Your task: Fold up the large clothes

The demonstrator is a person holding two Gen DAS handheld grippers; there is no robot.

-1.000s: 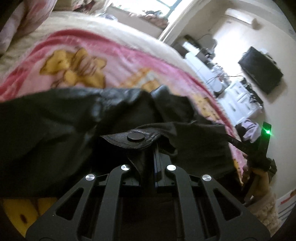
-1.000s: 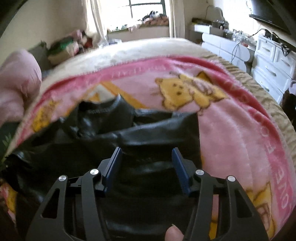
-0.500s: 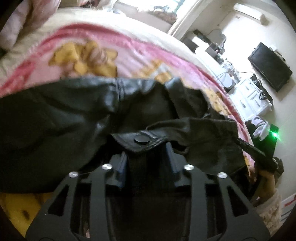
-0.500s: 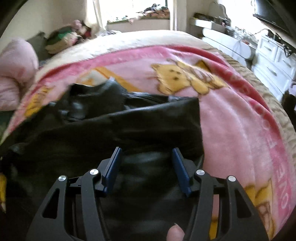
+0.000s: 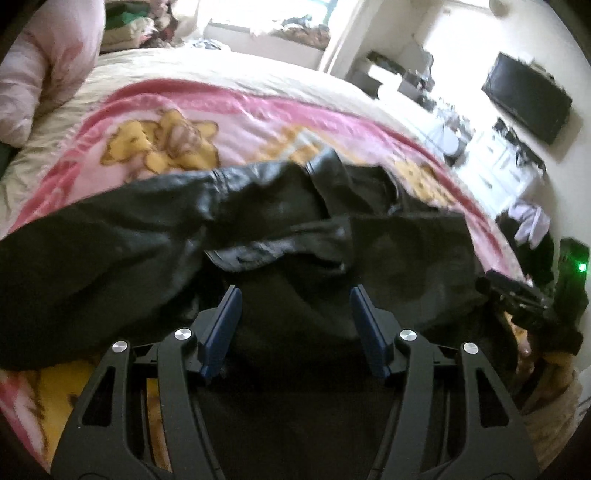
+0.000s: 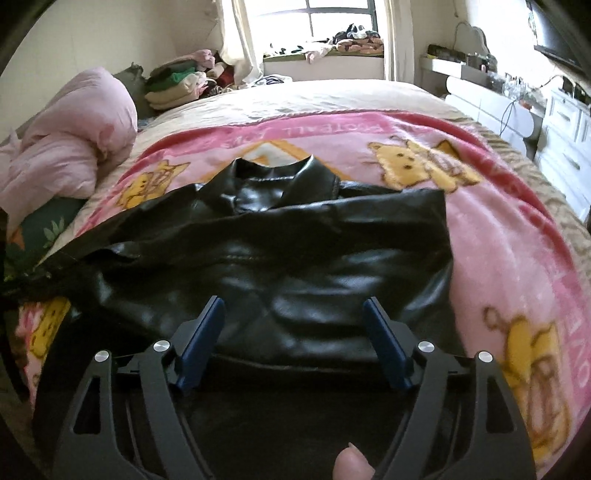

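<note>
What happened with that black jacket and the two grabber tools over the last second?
The left gripper was clamped on a snap tab of the black leather jacket; its jaws have opened wide and let it go, and the tab has dropped back onto the jacket. The right gripper stayed open throughout, over the jacket, and its view now reaches further up to the collar. The pink blanket has not changed.

Bright window [image 6: 338,22] beyond the bed [image 6: 332,96]; white drawers [image 6: 565,122] alongside.
</note>
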